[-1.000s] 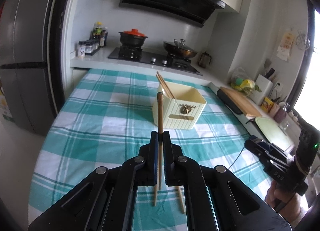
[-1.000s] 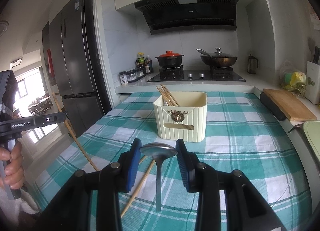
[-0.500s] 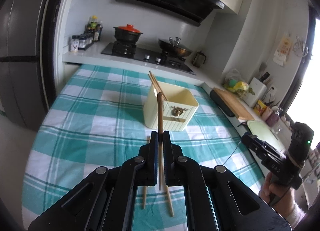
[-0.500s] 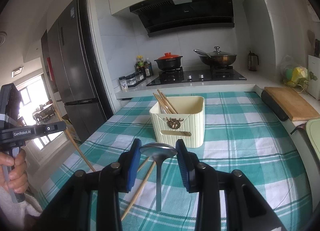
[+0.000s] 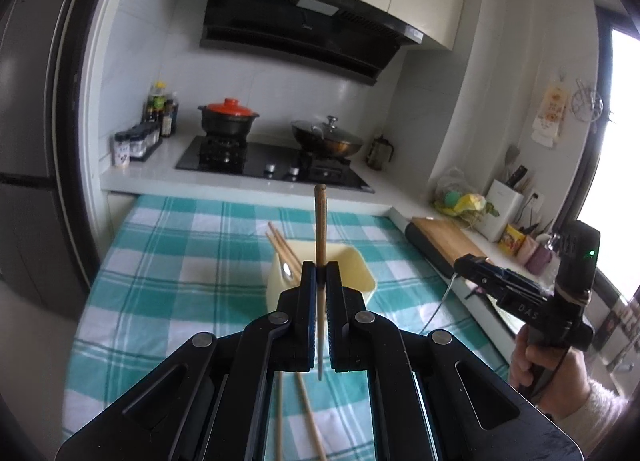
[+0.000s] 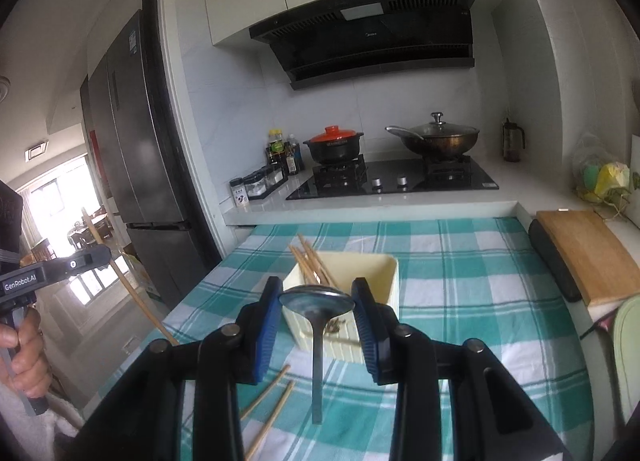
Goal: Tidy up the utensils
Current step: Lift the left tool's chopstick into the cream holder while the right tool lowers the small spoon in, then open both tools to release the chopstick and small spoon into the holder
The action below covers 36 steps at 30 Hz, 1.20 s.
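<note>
My left gripper (image 5: 320, 275) is shut on a wooden chopstick (image 5: 320, 229) that stands upright between its blue pads, just in front of the cream utensil box (image 5: 362, 275). Chopsticks (image 5: 282, 247) and a spoon lean inside the box. My right gripper (image 6: 316, 303) is shut on a metal spoon (image 6: 318, 301), bowl up and handle hanging down, close to the box (image 6: 380, 273). Two loose chopsticks (image 6: 268, 401) lie on the checked cloth below. In the right wrist view the left gripper (image 6: 86, 259) with its chopstick is at far left.
The table carries a teal checked cloth (image 5: 192, 245). Behind it are a stove with a red-lidded pot (image 6: 334, 145) and a wok (image 6: 438, 137). A cutting board (image 6: 586, 257) lies at the right, a fridge (image 6: 132, 149) at the left. A person's hand (image 5: 552, 369) holds the right gripper.
Both grippers have risen and come closer to the cream box, each still holding its utensil. The box now sits lower in both views, partly behind the fingers.
</note>
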Each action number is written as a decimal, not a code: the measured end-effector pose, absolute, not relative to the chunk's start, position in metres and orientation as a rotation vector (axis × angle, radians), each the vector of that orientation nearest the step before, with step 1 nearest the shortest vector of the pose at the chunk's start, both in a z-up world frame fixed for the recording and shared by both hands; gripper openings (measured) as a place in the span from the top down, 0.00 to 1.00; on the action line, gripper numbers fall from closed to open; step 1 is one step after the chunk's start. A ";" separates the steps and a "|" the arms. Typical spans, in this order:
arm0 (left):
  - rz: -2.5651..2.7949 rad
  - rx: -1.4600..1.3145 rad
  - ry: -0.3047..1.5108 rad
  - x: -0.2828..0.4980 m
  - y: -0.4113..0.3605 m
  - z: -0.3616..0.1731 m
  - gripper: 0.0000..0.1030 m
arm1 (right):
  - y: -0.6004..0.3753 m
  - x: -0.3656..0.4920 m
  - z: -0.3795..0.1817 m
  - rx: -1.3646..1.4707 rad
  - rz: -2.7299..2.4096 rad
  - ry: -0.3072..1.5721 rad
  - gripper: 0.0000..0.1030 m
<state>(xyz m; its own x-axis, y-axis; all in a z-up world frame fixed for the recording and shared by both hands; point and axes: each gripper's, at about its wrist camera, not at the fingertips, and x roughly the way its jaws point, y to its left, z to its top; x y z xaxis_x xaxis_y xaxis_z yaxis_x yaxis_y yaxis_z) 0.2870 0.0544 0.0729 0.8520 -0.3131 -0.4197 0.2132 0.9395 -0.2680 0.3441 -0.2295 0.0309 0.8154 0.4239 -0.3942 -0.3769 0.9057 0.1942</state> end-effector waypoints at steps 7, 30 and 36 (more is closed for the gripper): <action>-0.237 -0.219 0.404 0.366 0.031 0.102 0.97 | -0.227 0.425 0.066 0.113 0.412 0.344 0.65; -0.191 -0.167 0.780 0.484 -0.021 -0.016 0.49 | -0.210 0.528 -0.052 0.101 0.330 0.753 0.52; -0.194 -0.073 0.784 0.387 0.022 -0.003 0.35 | -0.212 0.425 -0.039 0.008 0.396 0.706 0.46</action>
